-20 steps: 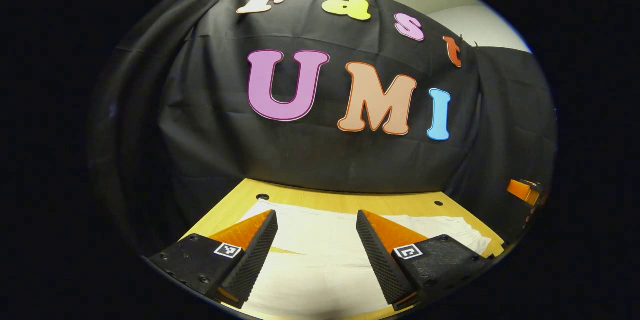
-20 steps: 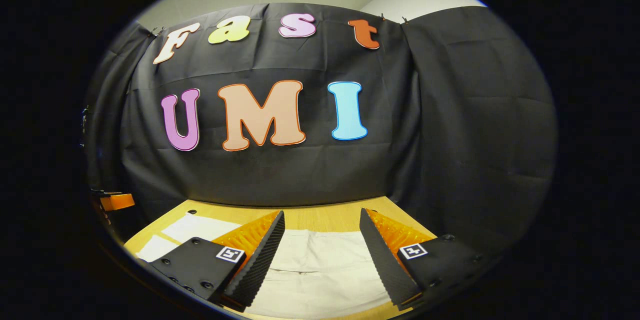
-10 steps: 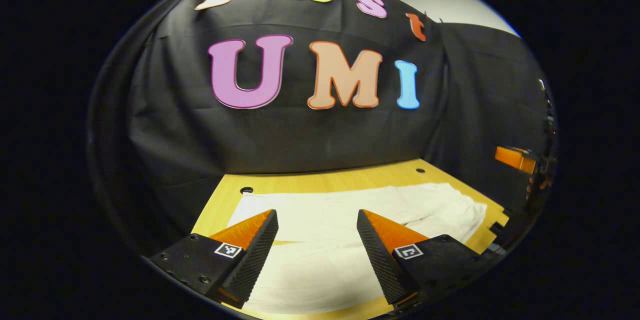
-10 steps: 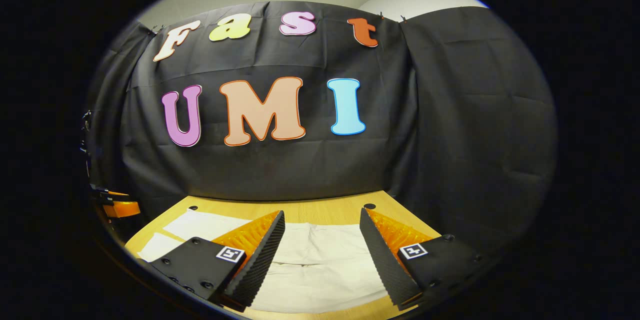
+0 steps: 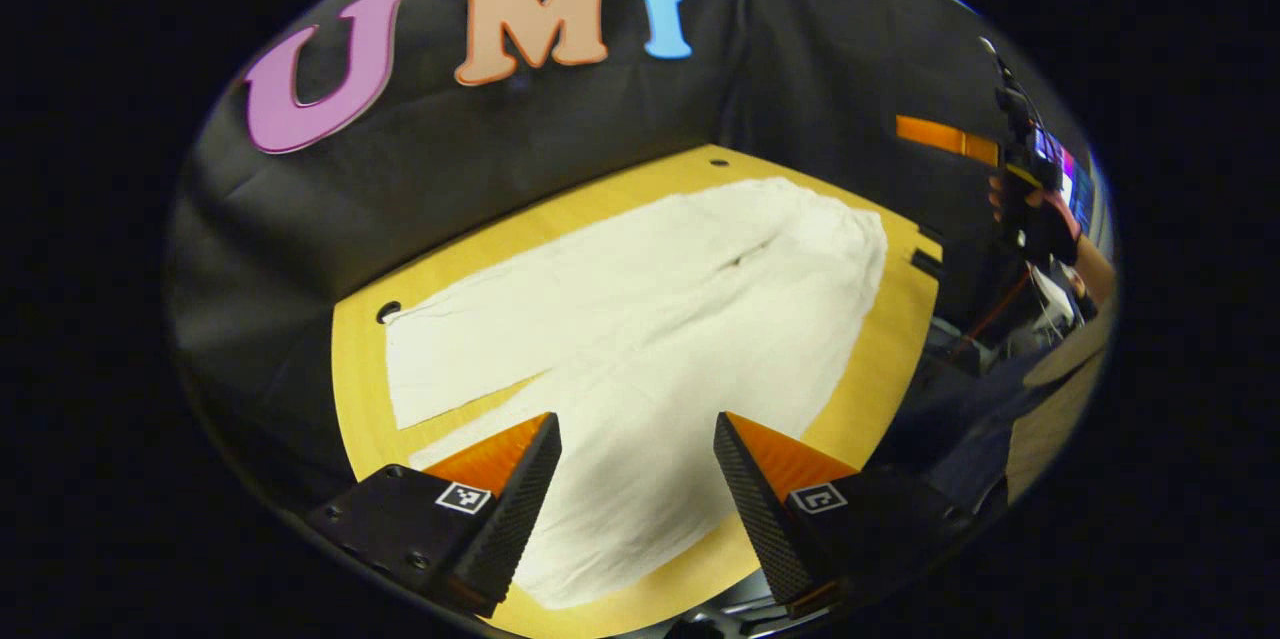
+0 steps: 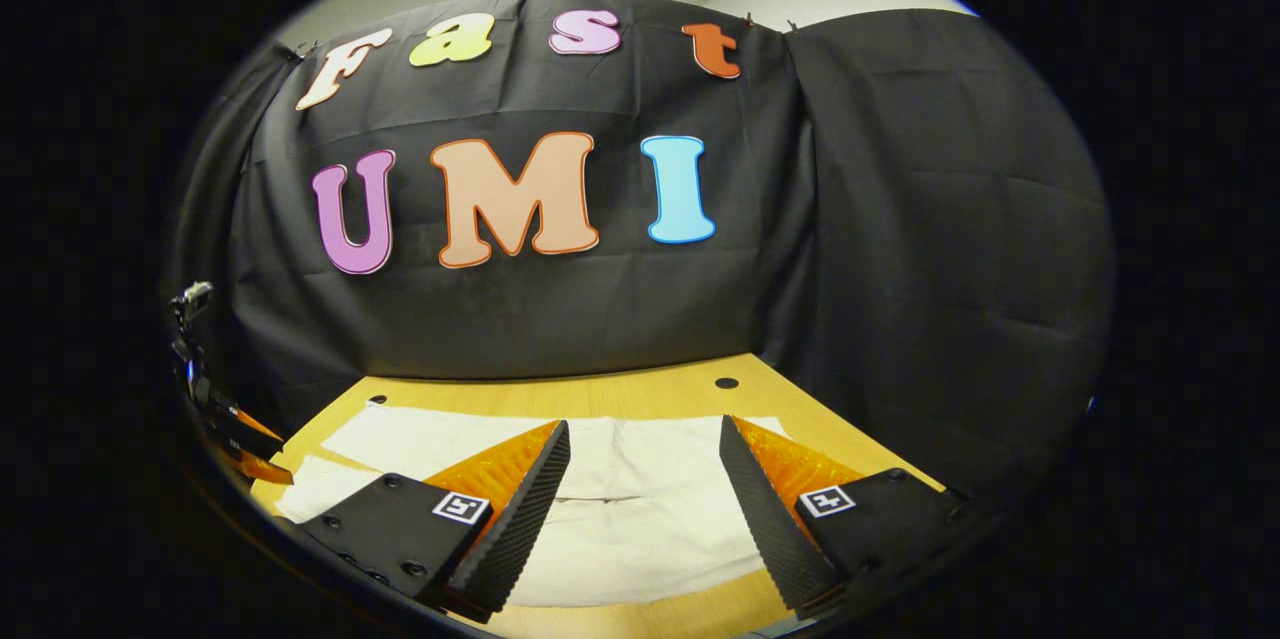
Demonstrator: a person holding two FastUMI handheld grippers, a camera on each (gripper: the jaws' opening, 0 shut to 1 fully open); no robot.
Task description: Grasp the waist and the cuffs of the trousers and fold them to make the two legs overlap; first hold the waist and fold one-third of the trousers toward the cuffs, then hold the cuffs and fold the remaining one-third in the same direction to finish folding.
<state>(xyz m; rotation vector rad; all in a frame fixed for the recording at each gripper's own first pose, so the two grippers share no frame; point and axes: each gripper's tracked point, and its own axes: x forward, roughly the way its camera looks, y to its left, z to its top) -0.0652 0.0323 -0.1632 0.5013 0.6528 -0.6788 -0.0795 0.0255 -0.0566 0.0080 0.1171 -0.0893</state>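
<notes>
White trousers [image 5: 640,319] lie spread flat on the wooden table [image 5: 900,319], the two legs apart at the near left and the waist toward the far right. My left gripper [image 5: 637,429] hovers open above the nearer leg, holding nothing. In the right gripper view the trousers [image 6: 640,519] lie below my right gripper [image 6: 645,434], which is open and empty above the waist end. The right gripper [image 5: 1030,179] and the gloved hand holding it also appear at the far right of the left gripper view.
The black cloth wall [image 6: 600,319] closes the table's back and sides. Small round holes [image 6: 727,383] mark the tabletop near the wall. Part of the left gripper [image 6: 235,429] shows at the left edge of the right gripper view. A strip of bare wood runs along the front edge.
The left gripper has risen and tilted down and to the right, so the whole trousers now lie in its view. The right gripper has lifted slightly. Both stay open.
</notes>
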